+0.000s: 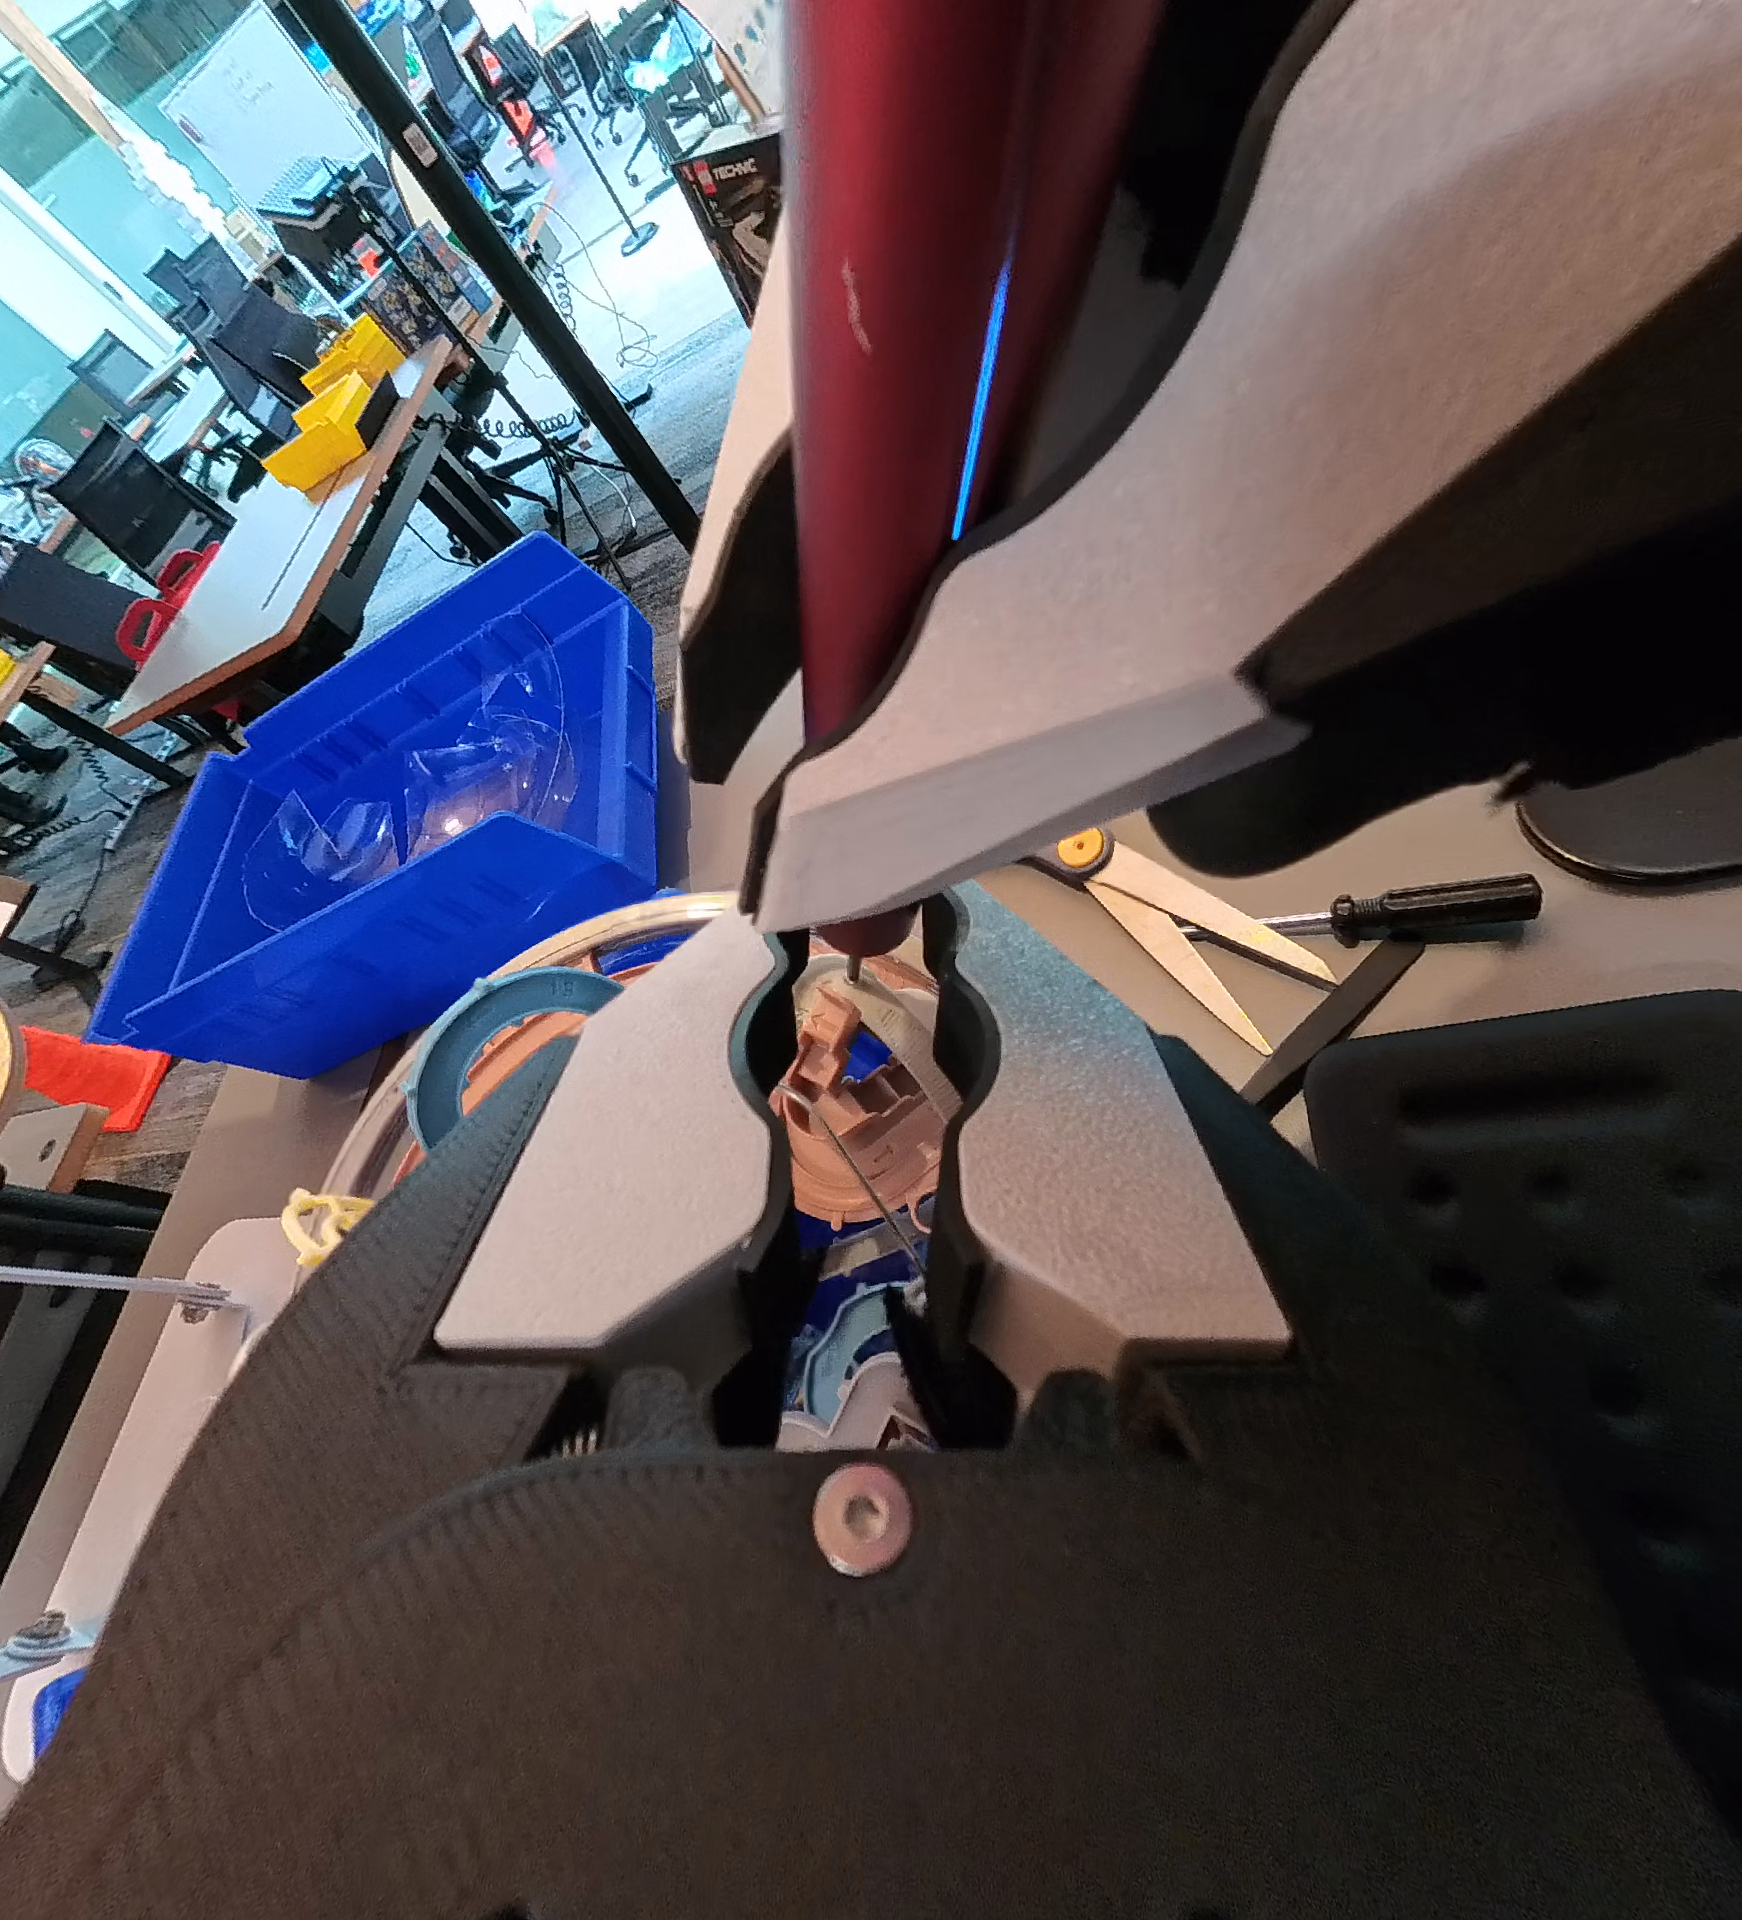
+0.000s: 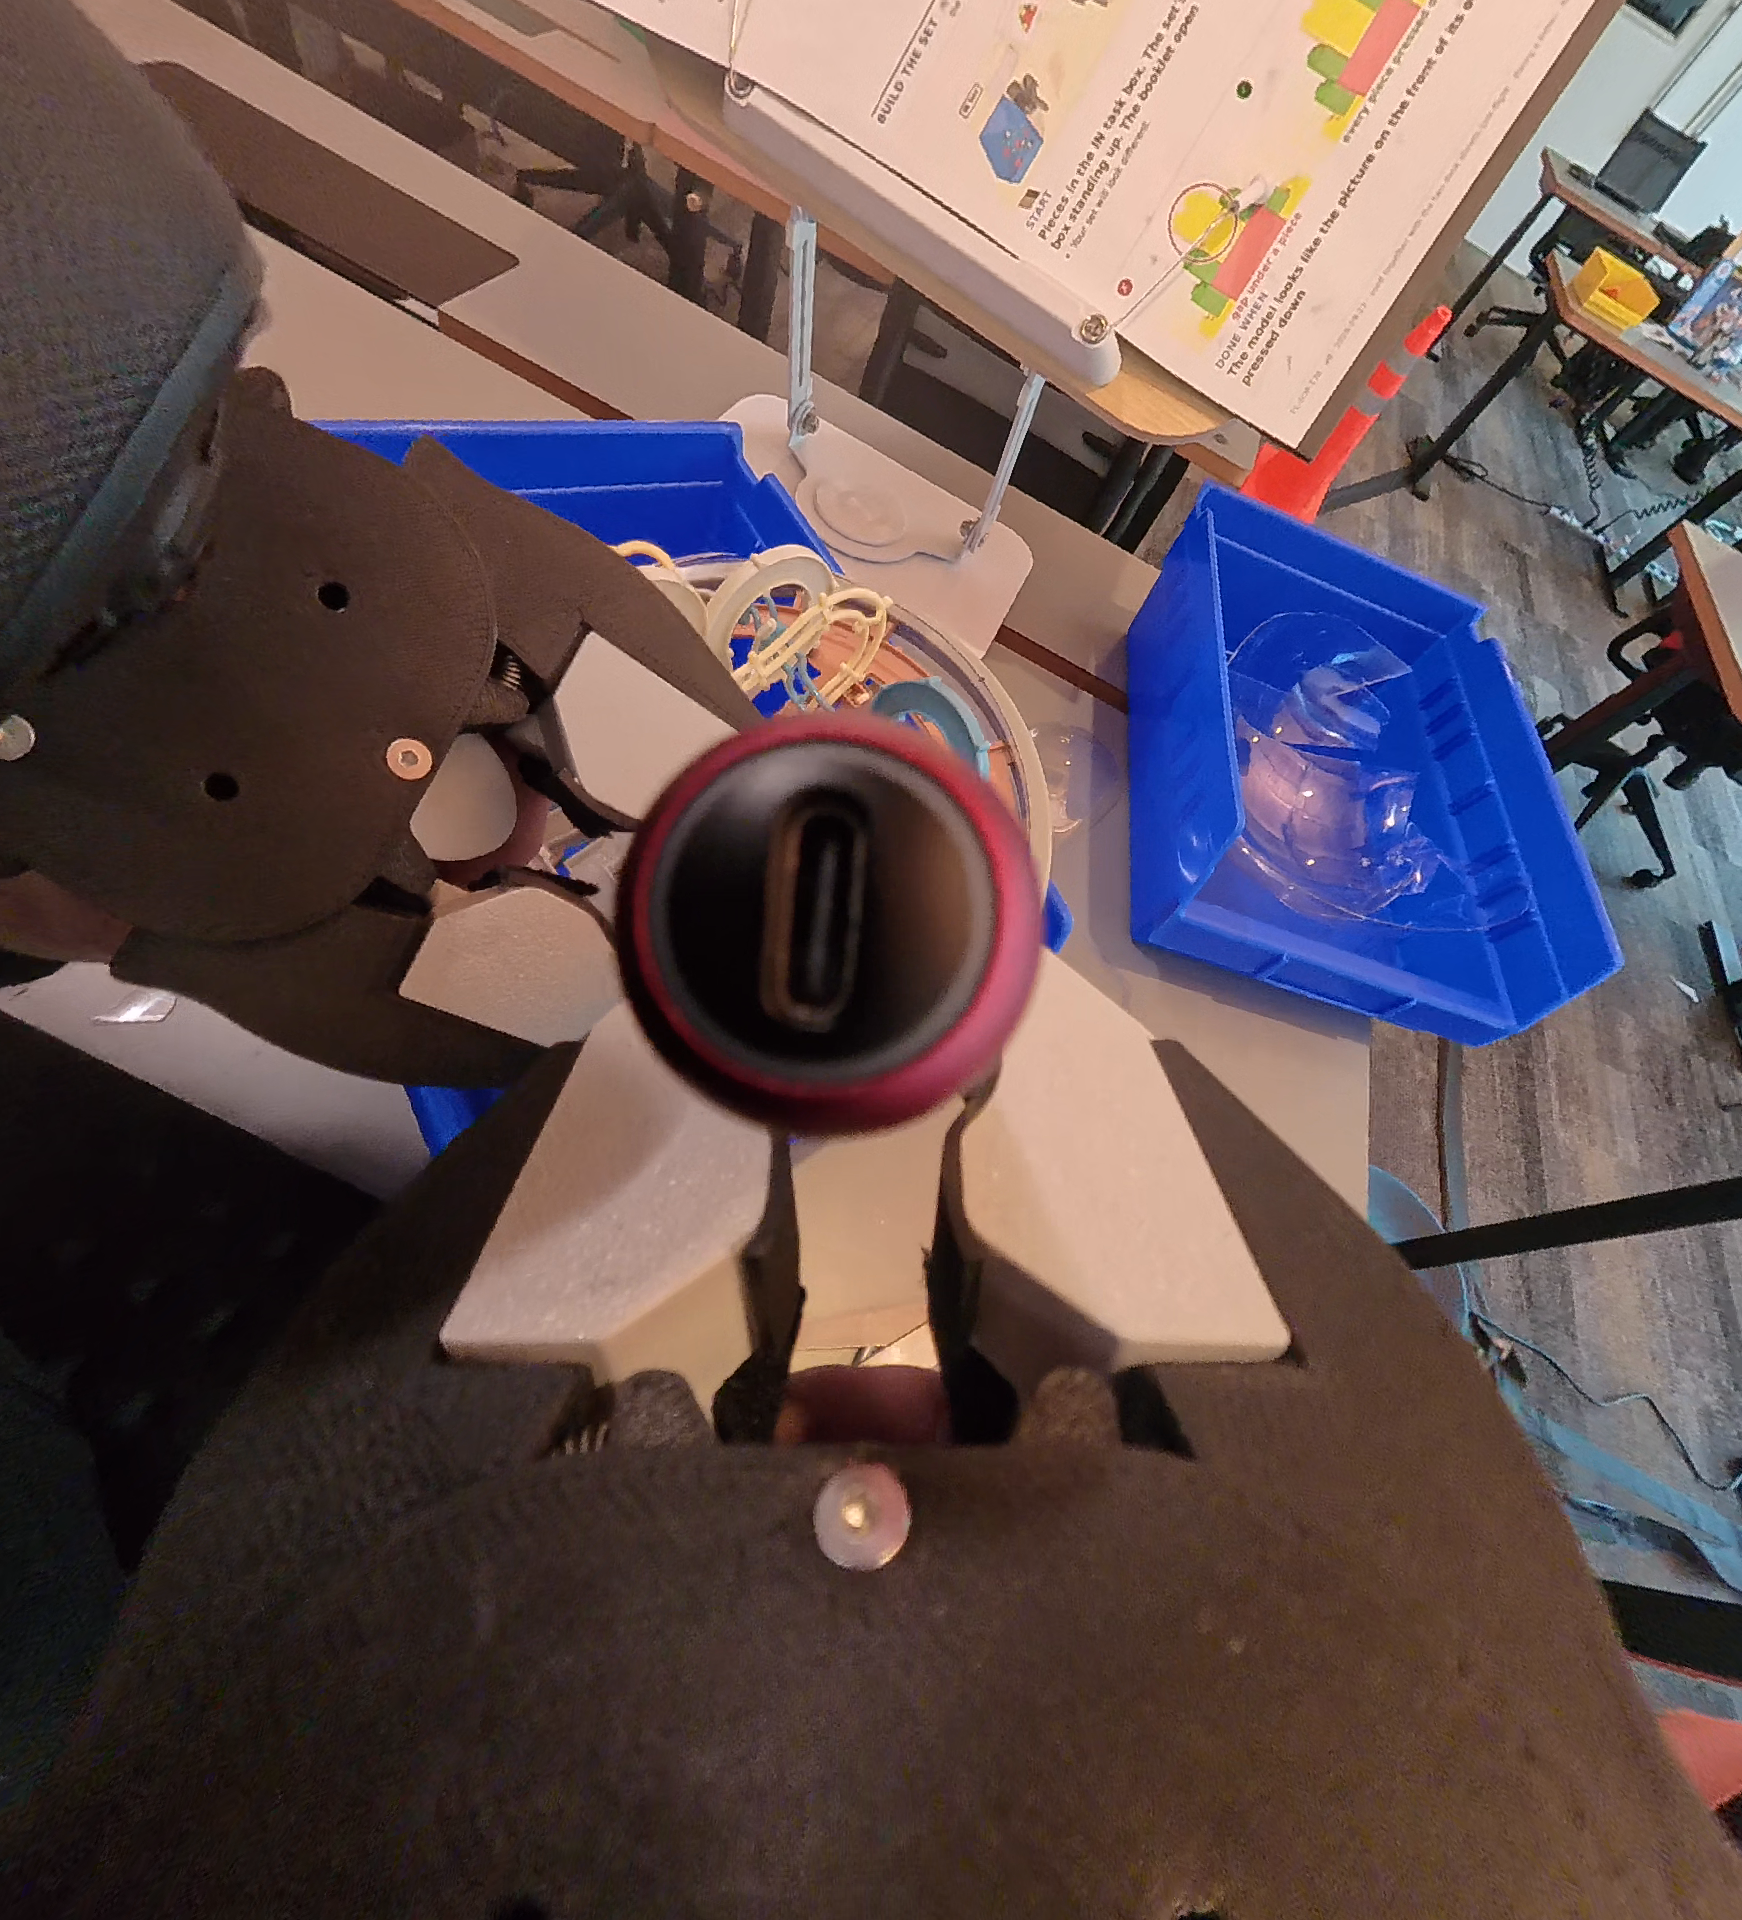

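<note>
Grey wood-plank floor [image 2: 1573, 1091], rows of white-topped desks [image 1: 254, 582] with black chairs [image 1: 254, 332], glass partitions [image 1: 5, 270] behind.

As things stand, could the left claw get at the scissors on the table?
Probably not directly. The left claw is closed on the pink and blue assembly, and the right claw with its red electric screwdriver sits between it and the scissors.

Blue bin [image 1: 410, 894], scissors [image 1: 1179, 935], screwdriver [image 1: 1438, 904].
</note>
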`<state>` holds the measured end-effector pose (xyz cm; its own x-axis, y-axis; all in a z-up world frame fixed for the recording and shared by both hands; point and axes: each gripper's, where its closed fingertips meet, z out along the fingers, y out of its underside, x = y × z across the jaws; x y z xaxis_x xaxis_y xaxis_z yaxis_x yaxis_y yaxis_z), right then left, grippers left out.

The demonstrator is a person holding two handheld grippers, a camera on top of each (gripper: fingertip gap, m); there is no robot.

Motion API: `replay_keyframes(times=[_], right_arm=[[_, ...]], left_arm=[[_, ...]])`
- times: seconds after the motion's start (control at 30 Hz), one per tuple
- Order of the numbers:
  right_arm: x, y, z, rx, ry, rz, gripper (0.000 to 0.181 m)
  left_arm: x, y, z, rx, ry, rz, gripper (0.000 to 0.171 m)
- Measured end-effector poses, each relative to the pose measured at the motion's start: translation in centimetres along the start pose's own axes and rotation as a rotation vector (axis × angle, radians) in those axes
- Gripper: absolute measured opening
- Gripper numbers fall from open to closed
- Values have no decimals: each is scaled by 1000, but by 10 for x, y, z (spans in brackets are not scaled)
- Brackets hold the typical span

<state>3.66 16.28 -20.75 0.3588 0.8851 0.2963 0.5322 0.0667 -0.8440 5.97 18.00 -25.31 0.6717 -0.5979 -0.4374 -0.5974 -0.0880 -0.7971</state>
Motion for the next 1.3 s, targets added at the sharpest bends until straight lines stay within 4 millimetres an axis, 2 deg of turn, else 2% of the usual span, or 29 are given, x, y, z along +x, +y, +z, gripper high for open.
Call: replay_keyframes(times=[0.23,0.37,0.53,0.67,0.77,1.3], right_arm=[[0,1,5,21,10,20,23],[0,2,7,48,-10,29,19],[0,2,5,84,-51,31,20],[-4,5,5,112,-120,51,27],[-1,8,5,122,-135,51,21],[0,5,2,148,-136,29,20]], left_arm=[[-1,1,0,-2,6,-13,18],[-1,1,1,-6,12,-20,18],[-1,1,3,-12,15,-14,19],[-1,1,3,-14,29,-31,18],[-2,2,3,-15,39,-36,19],[-1,2,4,-14,42,-37,19]])
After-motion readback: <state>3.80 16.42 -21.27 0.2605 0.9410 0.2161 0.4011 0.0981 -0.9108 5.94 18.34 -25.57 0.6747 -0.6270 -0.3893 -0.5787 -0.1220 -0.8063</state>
